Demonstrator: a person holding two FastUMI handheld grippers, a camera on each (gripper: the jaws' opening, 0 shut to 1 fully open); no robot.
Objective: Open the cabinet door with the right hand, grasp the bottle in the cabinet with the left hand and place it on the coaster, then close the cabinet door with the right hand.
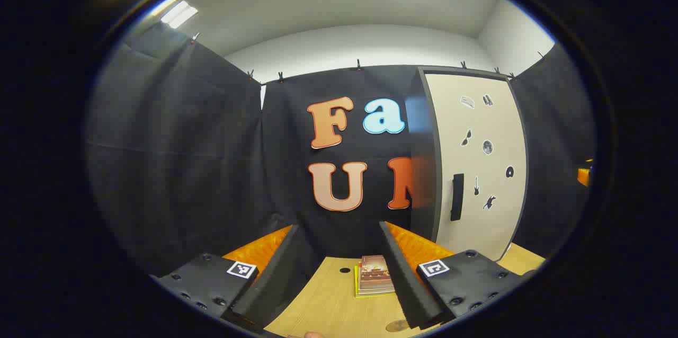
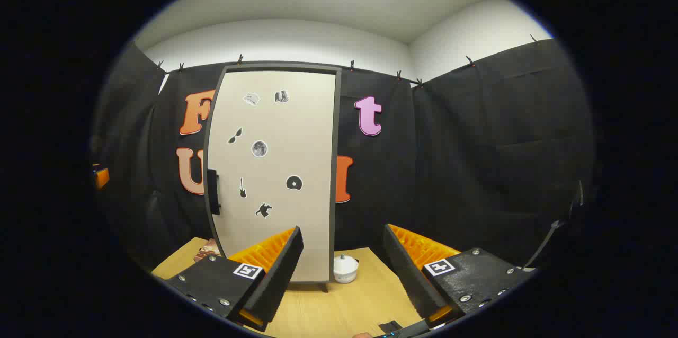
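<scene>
Presently: nothing is held by either tool, and the cabinet door (image 2: 273, 174) is seen shut.
Left hand-held gripper (image 1: 339, 269): spread wide, empty, raised above the tabletop (image 1: 328, 301).
Right hand-held gripper (image 2: 341, 269): likewise spread wide and empty, aimed at the lower part of the door.
Handle (image 2: 213, 191): a dark vertical bar on the door's left edge, up and to the left of the right hand-held gripper's fingers.
Bottle: judged to be inside the cabinet; it cannot be told from these views.
Coaster (image 1: 397, 326): possibly the small round disc just under the left tool's right finger; this is uncertain.
Risk: the handle may be missed, being off the right tool's line; the left tool may be struck if the door swings that way.
Nearby: stacked books (image 1: 375, 274) ahead of the left tool; a small white pot (image 2: 345, 269) by the cabinet's foot, ahead of the right tool.
</scene>
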